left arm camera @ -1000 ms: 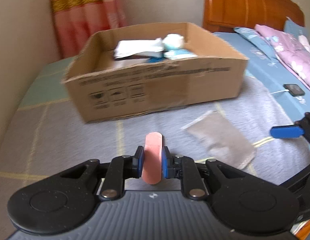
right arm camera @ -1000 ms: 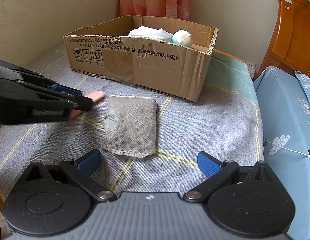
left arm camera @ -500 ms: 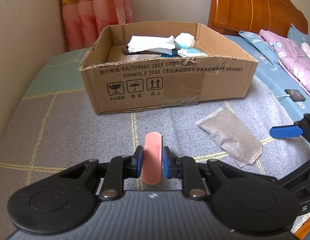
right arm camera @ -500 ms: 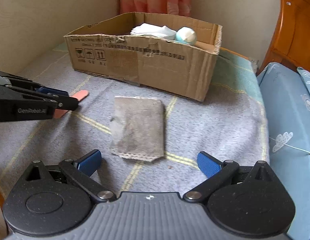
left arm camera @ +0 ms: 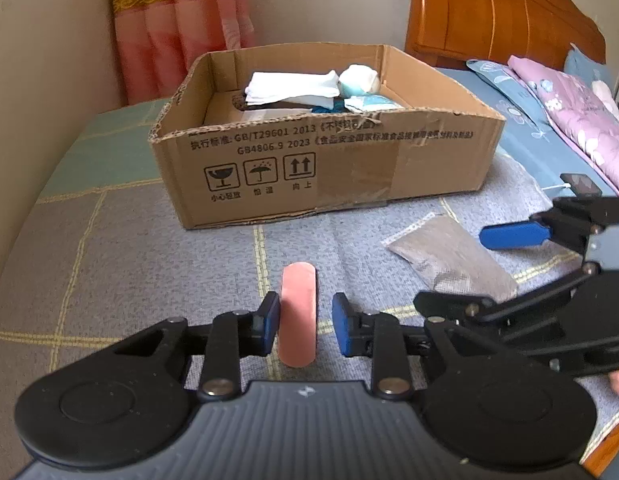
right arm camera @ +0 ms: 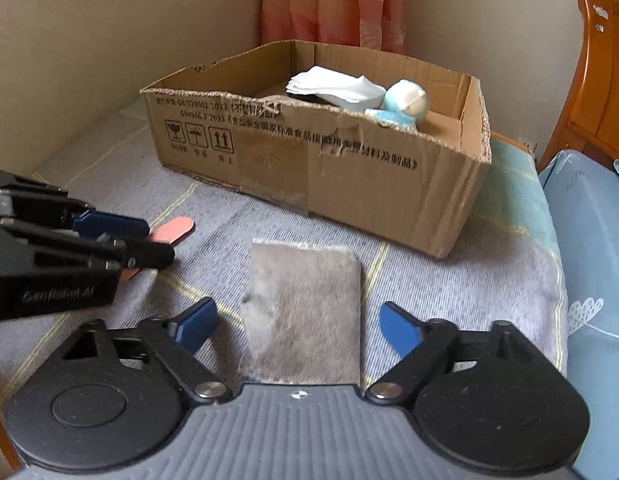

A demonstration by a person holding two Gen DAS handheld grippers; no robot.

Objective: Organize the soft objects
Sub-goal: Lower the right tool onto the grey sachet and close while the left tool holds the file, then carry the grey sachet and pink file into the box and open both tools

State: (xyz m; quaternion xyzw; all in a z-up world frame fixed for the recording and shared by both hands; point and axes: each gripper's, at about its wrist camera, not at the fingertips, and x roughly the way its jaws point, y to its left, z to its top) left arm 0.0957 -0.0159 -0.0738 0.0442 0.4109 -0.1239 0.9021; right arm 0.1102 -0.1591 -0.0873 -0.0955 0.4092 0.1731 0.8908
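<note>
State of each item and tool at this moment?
left tool: jaws just opening, pink strip loose between pads
right tool: open, closing around grey pouch, not gripping
cardboard box: open-topped, holds white cloths

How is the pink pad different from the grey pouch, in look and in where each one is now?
The pink pad is narrow with rounded ends; the grey pouch is wide and nearly square. The pad sits between the left tongs, whose jaws have just been opening, with a gap at one pad; the pouch lies flat between the right tongs, which have just been closing but stand clear of it. Both are outside the cardboard box.
</note>
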